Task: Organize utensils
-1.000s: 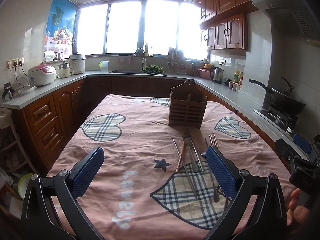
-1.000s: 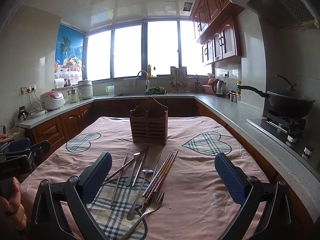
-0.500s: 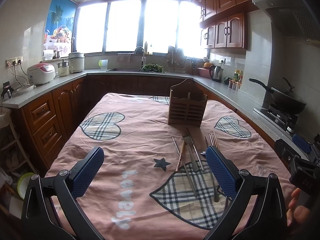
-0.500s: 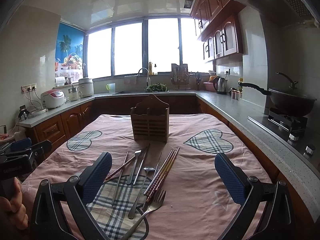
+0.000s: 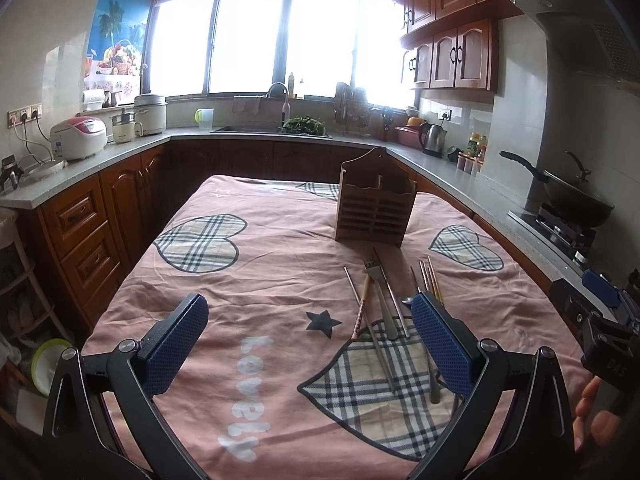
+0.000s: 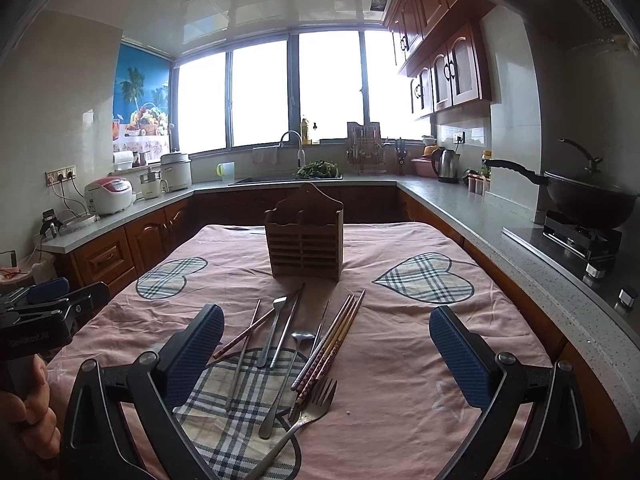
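A slatted wooden utensil holder (image 6: 306, 241) (image 5: 376, 201) stands upright on the pink tablecloth (image 6: 400, 344). In front of it lie loose utensils: a bundle of chopsticks (image 6: 330, 346), a spoon (image 6: 286, 384), a fork (image 6: 304, 414), a metal utensil (image 6: 273, 330) and single chopsticks (image 6: 242, 360). In the left wrist view the same pile (image 5: 384, 312) lies just left of the right finger. My right gripper (image 6: 326, 354) hovers open above the pile, holding nothing. My left gripper (image 5: 310, 342) is open and empty over the cloth, left of the pile.
Counters ring the table: rice cookers (image 6: 108, 195) at left, a sink (image 6: 288, 178) at the back, a kettle (image 6: 448, 165) and a wok on the stove (image 6: 588, 200) at right. A hand (image 6: 28, 412) holds the other gripper at each view's edge.
Both views have tilted or risen slightly, so the table sits a little lower in frame. The utensils and holder have not moved. Both grippers stayed open.
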The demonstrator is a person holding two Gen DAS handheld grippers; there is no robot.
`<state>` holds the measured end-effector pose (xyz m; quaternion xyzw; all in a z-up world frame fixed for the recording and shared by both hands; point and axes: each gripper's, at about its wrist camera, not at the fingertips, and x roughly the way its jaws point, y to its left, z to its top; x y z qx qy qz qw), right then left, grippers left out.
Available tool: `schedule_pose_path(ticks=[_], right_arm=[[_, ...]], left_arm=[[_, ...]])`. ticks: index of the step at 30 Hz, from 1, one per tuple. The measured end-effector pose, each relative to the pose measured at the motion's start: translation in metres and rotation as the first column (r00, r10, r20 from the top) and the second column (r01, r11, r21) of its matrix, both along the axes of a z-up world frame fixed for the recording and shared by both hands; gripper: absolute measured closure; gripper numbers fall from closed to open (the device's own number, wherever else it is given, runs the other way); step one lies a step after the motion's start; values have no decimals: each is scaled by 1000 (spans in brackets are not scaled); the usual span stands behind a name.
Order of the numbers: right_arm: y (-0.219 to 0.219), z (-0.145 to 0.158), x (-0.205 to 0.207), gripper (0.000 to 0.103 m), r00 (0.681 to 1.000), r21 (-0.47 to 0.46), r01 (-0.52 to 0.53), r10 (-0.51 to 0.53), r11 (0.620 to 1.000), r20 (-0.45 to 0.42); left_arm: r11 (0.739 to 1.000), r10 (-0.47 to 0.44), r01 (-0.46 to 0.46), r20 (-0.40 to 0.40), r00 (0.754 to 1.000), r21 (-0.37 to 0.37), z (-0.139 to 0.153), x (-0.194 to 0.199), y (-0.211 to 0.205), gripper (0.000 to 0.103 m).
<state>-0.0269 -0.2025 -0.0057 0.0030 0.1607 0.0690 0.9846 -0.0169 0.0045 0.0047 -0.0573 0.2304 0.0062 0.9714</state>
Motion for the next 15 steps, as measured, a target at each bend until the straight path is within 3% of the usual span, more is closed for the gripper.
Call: schedule_pose_path(ticks=[8, 13, 15], right_arm=[[-6, -7, 23, 0, 998, 32, -24, 26, 999, -60], [-14, -15, 49, 1, 991, 63, -27, 36, 998, -132], [-18, -19, 61, 6, 986, 84, -25, 39, 996, -163]], left_arm=[[998, -36, 29, -115, 993, -60, -15, 36, 8, 0], [996, -74, 65, -177, 981, -60, -26, 64, 1, 0], [994, -100, 89, -194, 976, -68, -29, 76, -2, 0]])
